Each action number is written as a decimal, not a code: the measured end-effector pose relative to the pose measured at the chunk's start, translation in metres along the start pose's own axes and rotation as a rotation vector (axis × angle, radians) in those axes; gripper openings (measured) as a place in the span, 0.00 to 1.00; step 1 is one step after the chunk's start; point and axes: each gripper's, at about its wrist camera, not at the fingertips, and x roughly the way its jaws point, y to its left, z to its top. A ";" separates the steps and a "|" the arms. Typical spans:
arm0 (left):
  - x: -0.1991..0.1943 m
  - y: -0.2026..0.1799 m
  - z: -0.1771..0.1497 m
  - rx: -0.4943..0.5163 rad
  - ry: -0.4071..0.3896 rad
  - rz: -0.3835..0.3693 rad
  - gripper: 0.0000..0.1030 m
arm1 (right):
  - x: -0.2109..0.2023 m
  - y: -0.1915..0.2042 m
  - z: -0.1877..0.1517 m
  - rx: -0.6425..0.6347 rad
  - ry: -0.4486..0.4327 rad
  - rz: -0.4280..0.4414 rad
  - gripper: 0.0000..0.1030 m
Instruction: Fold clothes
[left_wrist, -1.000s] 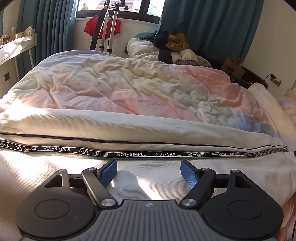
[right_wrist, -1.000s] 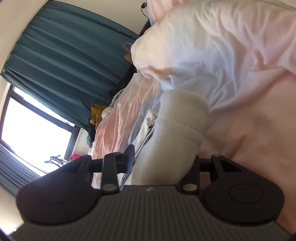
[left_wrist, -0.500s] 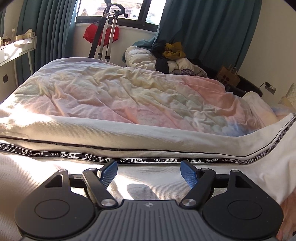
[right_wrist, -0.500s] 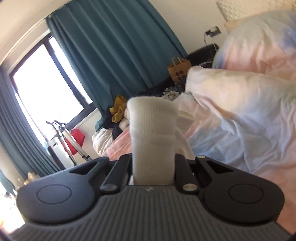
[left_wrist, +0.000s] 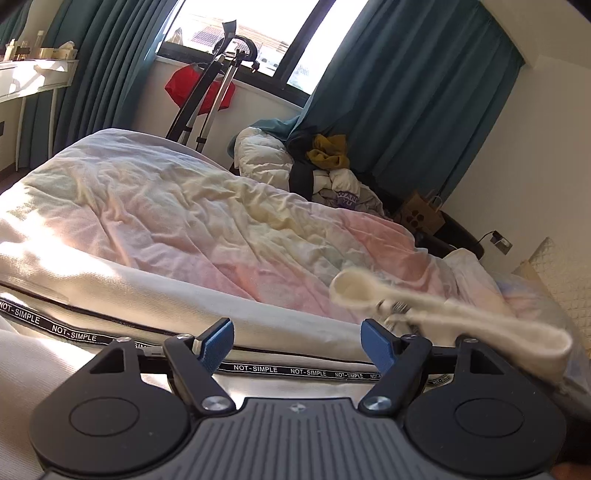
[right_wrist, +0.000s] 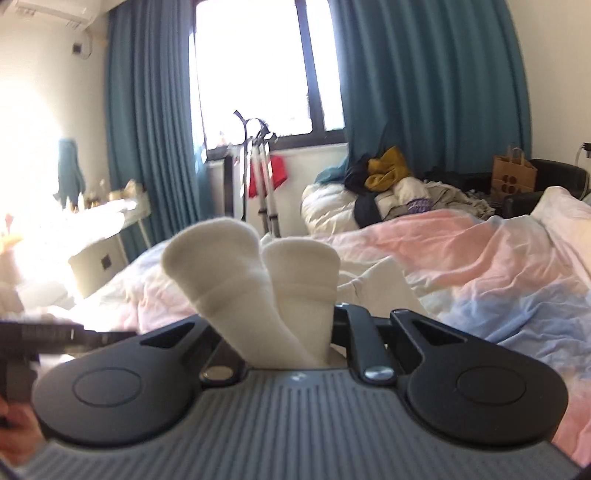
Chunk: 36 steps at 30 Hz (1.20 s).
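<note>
Cream knit trousers (left_wrist: 122, 295) with a black NOT-SIMPLE side stripe (left_wrist: 258, 368) lie stretched across the bed in front of me. My left gripper (left_wrist: 297, 341) is open and empty, its blue pads just above the cloth near the stripe. My right gripper (right_wrist: 291, 332) is shut on the two ribbed cream leg cuffs (right_wrist: 251, 273), which stick up between its fingers. In the left wrist view those cuffs (left_wrist: 436, 310) are lifted above the bed at the right, blurred by motion.
A rumpled pastel duvet (left_wrist: 207, 221) covers the bed. A clothes pile (left_wrist: 325, 173) and a paper bag (left_wrist: 421, 214) sit beyond it by teal curtains. A folded metal frame (left_wrist: 207, 92) stands under the window, a white desk (left_wrist: 33, 77) at left.
My right gripper has swung the leg cuffs up and over toward the left, levelling out to face the window. The left gripper stayed open and tilted upward a little.
</note>
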 end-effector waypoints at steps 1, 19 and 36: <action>0.001 0.002 0.000 -0.009 0.003 -0.005 0.75 | 0.010 0.016 -0.014 -0.046 0.069 0.012 0.12; 0.032 0.009 -0.014 -0.146 0.098 -0.150 0.74 | -0.012 0.059 -0.061 -0.086 0.322 0.147 0.53; 0.136 0.008 -0.011 -0.101 0.294 -0.098 0.42 | -0.044 0.081 -0.063 -0.206 0.247 0.356 0.56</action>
